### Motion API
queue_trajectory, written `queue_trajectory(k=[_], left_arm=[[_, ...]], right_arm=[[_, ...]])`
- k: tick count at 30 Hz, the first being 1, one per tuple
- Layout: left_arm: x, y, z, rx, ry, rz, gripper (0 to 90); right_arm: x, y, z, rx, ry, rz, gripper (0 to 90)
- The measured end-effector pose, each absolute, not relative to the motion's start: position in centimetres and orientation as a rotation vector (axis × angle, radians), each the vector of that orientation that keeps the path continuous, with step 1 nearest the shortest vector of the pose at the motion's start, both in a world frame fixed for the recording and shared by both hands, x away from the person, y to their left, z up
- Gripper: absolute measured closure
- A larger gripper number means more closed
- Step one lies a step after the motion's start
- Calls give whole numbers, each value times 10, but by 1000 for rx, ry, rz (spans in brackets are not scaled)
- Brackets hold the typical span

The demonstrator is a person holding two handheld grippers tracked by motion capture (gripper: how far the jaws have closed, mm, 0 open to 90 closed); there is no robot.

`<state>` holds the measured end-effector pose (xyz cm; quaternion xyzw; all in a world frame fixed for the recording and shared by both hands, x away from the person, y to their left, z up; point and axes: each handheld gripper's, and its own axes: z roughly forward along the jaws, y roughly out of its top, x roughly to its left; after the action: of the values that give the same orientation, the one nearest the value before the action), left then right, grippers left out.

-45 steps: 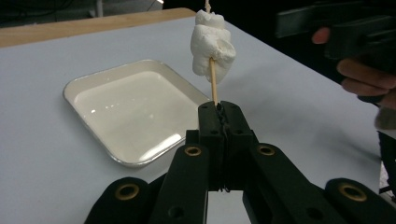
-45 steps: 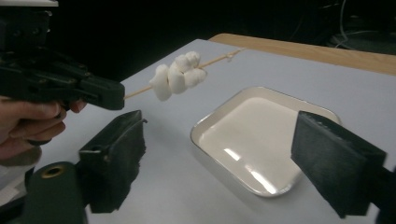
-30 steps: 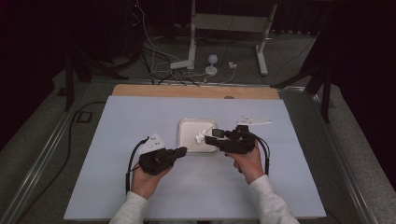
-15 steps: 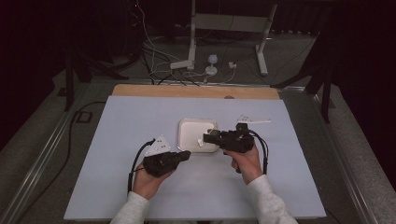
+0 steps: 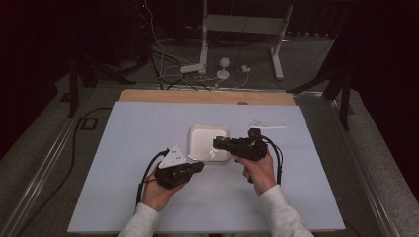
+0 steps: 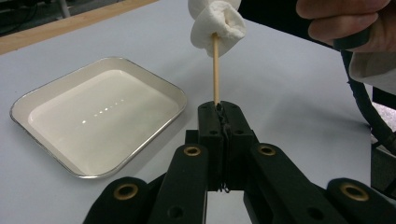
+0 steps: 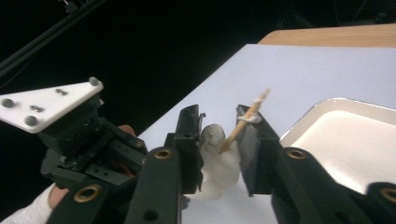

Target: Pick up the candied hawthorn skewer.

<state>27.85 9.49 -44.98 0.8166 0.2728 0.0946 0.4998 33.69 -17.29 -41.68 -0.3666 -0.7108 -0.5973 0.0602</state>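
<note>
A white marshmallow (image 6: 217,23) sits speared on a thin wooden stick (image 6: 215,70). My left gripper (image 6: 219,109) is shut on the lower end of that stick and holds it upright, just in front of the white tray (image 6: 177,100). My right gripper (image 7: 219,116) has just been closing, and its two black jaws now press on the marshmallow (image 7: 217,163) from both sides. The stick (image 7: 243,123) pokes out above it. In the high view the left gripper (image 5: 200,167) and right gripper (image 5: 216,144) meet at the marshmallow (image 5: 211,154), by the tray's near edge.
The empty tray (image 5: 191,143) lies mid-table on the pale blue surface. A small white packet (image 5: 267,125) lies behind the right hand. A wooden strip (image 5: 207,96) borders the far edge. Cables and stand legs lie on the floor beyond.
The right gripper's jaws have drawn in around the marshmallow. Both hands sit almost where they were.
</note>
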Motion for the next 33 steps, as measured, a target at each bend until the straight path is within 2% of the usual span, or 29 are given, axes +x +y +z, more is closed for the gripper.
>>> queue_trajectory(k=[3, 7, 9, 12, 15, 18, 20, 22, 25, 30, 33], left_arm=[[279, 94, -450, 1966, 654, 211, 872], [281, 91, -452, 1956, 660, 185, 719], [281, 90, -453, 1965, 654, 174, 718], [282, 89, -454, 1995, 657, 164, 822], [283, 89, -455, 2012, 664, 157, 886], [283, 90, -456, 2021, 667, 167, 900], [282, 90, -456, 2018, 667, 180, 900], [283, 91, -456, 2014, 672, 188, 900], [283, 92, -456, 2007, 680, 196, 900], [283, 94, -455, 1995, 687, 207, 900], [282, 93, -456, 2001, 680, 219, 900]], right_arm=[[336, -174, -415, -1114, -2129, -1822, 752], [335, -172, -414, -1106, -2120, -1827, 763], [335, -171, -414, -1106, -2118, -1828, 763], [335, -170, -414, -1100, -2112, -1830, 765], [335, -170, -413, -1091, -2112, -1835, 766], [334, -169, -412, -1072, -2125, -1832, 763], [333, -168, -411, -1056, -2137, -1835, 728], [333, -168, -410, -1058, -2139, -1836, 602], [332, -168, -410, -1091, -2156, -1828, 479], [334, -168, -415, -1111, -2146, -1792, 441], [334, -165, -417, -1069, -2147, -1777, 471]])
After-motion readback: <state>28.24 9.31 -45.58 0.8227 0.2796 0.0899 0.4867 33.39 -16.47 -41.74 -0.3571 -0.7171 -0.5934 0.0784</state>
